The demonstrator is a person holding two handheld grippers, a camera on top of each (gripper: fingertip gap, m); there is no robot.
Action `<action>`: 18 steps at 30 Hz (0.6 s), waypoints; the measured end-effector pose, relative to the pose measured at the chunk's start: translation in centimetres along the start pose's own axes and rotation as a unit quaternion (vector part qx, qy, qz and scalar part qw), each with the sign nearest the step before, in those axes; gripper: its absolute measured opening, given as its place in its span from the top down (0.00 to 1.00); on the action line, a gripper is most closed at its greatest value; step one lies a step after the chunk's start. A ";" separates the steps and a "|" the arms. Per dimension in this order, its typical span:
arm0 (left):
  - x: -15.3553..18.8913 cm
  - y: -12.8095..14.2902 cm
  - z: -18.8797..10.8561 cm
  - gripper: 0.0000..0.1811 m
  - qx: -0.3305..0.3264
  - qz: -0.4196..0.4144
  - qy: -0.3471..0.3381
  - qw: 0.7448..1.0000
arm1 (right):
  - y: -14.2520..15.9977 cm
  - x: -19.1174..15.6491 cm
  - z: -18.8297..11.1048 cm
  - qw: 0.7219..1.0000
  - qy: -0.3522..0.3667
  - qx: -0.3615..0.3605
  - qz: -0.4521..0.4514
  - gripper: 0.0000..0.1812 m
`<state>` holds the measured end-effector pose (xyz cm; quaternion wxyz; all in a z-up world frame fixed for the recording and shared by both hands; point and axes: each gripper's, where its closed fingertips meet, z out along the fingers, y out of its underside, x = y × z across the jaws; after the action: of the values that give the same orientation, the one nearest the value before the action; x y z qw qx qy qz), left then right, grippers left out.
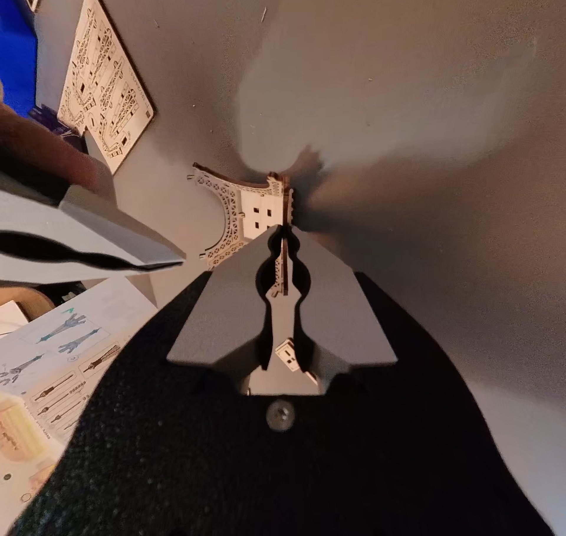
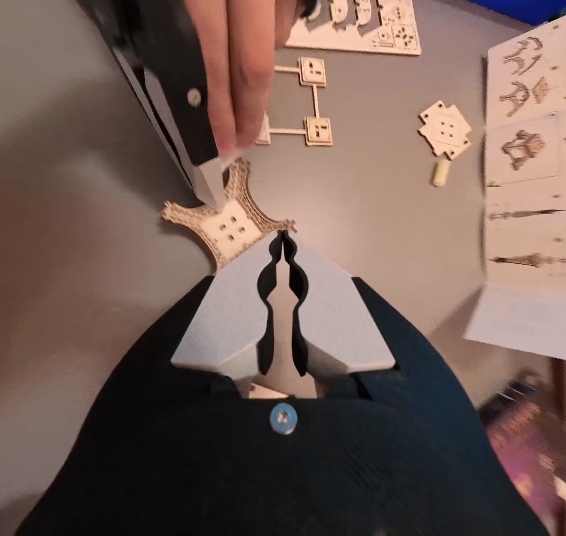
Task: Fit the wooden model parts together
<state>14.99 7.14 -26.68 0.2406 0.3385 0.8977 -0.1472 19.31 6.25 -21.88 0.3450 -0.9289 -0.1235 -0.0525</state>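
A wooden tower-base part (image 2: 228, 228) lies on the grey table (image 2: 352, 214). It is a square plate with four holes and arched lattice sides, and it also shows in the left wrist view (image 1: 260, 211). My left gripper (image 1: 283, 230) is shut on one upright lattice side of it (image 1: 285, 263), seen edge-on between the jaws. In the right wrist view the left gripper (image 2: 214, 202) comes in from the upper left, held by a hand (image 2: 242, 61). My right gripper (image 2: 281, 233) is shut, its tips right beside a corner of the part. It shows at the left of the left wrist view (image 1: 180, 259).
Wooden parts sheets (image 1: 104, 83) (image 2: 367, 12) lie at the back. A frame of small square pieces (image 2: 315, 101), a notched plate (image 2: 444, 130) and a small cream cylinder (image 2: 439, 175) lie on the table. Instruction sheets (image 2: 526, 184) (image 1: 61, 352) lie at the sides. A small wooden square (image 1: 288, 355) lies under the left gripper. Across from one pair of fingers to the other is roughly 7 cm. My left tips are roughly 11 cm from the small wooden square (image 1: 288, 355). It turns up in the right wrist view (image 2: 320, 133) as well.
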 end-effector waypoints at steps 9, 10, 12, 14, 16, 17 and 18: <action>0.0 0.0 0.0 1.00 -0.008 0.004 -0.014 1.000 | 1.1 -2.9 2.7 0.989 -0.081 -0.122 0.023 1.00; 0.0 0.0 0.0 1.00 -0.005 0.003 -0.016 1.000 | 1.3 -3.1 3.0 0.987 -0.086 -0.133 0.016 1.00; 0.0 0.0 0.0 1.00 -0.001 0.000 -0.019 1.000 | 1.4 -3.2 3.5 0.985 -0.085 -0.153 0.015 1.00; 0.0 0.0 -0.1 1.00 -0.001 0.002 -0.022 1.000 | 1.9 -3.3 3.8 0.980 -0.085 -0.181 0.013 1.00; 0.0 0.0 -0.1 1.00 -0.002 0.004 -0.024 1.000 | 1.9 -3.5 4.0 0.976 -0.089 -0.194 0.039 1.00; 0.0 0.0 -0.1 1.00 -0.003 0.007 -0.025 1.000 | 1.7 -3.7 4.0 0.975 -0.095 -0.195 0.049 1.00; 0.0 0.0 -0.1 1.00 -0.004 0.008 -0.026 1.000 | 1.8 -3.8 4.1 0.974 -0.096 -0.199 0.053 1.00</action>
<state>14.93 7.18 -26.62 0.2666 0.3406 0.8889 -0.1510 16.16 6.90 -26.82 0.1420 -0.9849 -0.0936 0.0317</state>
